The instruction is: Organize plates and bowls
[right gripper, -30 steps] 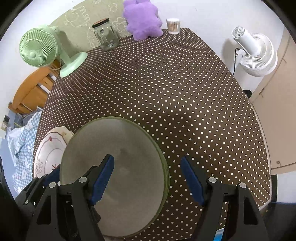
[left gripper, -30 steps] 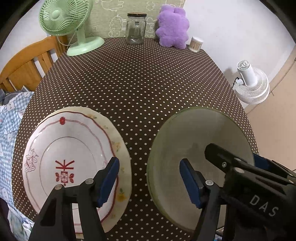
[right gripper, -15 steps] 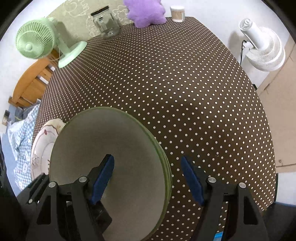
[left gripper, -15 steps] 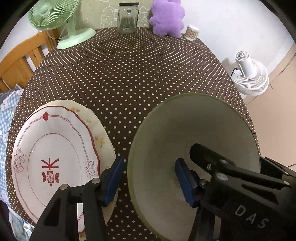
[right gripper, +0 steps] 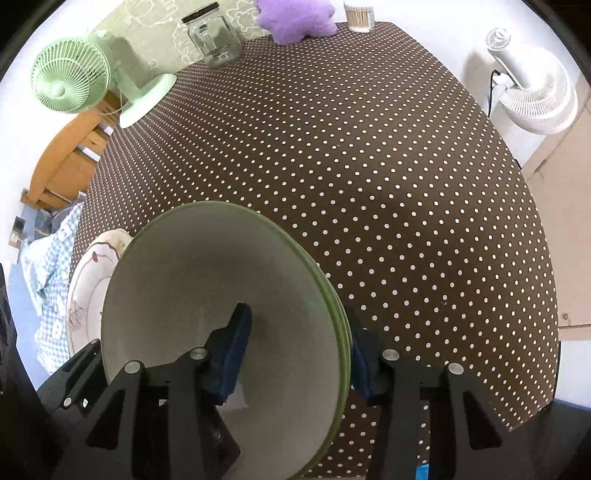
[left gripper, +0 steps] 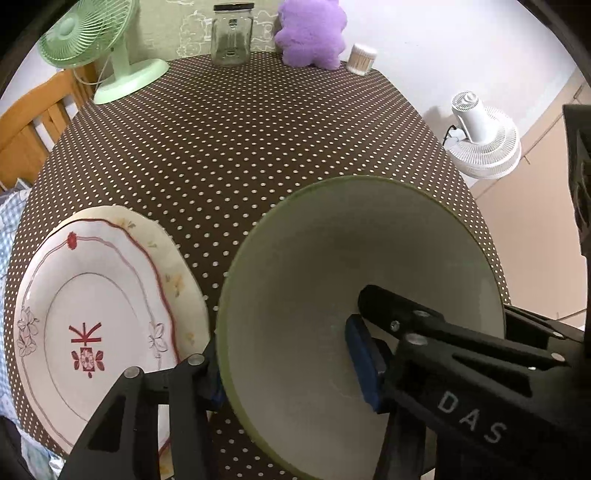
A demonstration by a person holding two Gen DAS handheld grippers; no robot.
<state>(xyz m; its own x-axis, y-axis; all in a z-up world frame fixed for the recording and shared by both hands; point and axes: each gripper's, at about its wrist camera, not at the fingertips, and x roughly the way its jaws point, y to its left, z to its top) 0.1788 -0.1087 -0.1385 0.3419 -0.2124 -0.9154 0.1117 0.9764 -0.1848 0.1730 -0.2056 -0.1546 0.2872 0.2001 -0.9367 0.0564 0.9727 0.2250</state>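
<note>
Plates fill the near half of both views. From my left camera, the green plate (left gripper: 332, 280) sits tilted at about 5 o'clock. My left claw (left gripper: 288, 365) straddles its left rim: the right pad shows over the inner face, but the left pad is almost wholly hidden behind the rim, so I cannot confirm contact there. Its jaws have just been closing with the rim between them, and I read it as pinching the plate.

From my right camera, the right claw (right gripper: 295, 350) has also just been closing, now across the opposite rim of the green plate (right gripper: 207, 288). One pad lies on the inner face; the other sits tucked behind the stacked green edges at 4 o'clock, partly hidden. It looks clamped on.

A white floral plate (left gripper: 96, 325) lies flat on the dotted surface (left gripper: 258, 140) at 8 o'clock, its near edge cut off by the claw arm; in the right view the green plate covers all but a sliver of it.

Far off at 12 o'clock stand a green fan (left gripper: 92, 40), a glass jar (left gripper: 231, 33) and a purple plush (left gripper: 310, 33).
</note>
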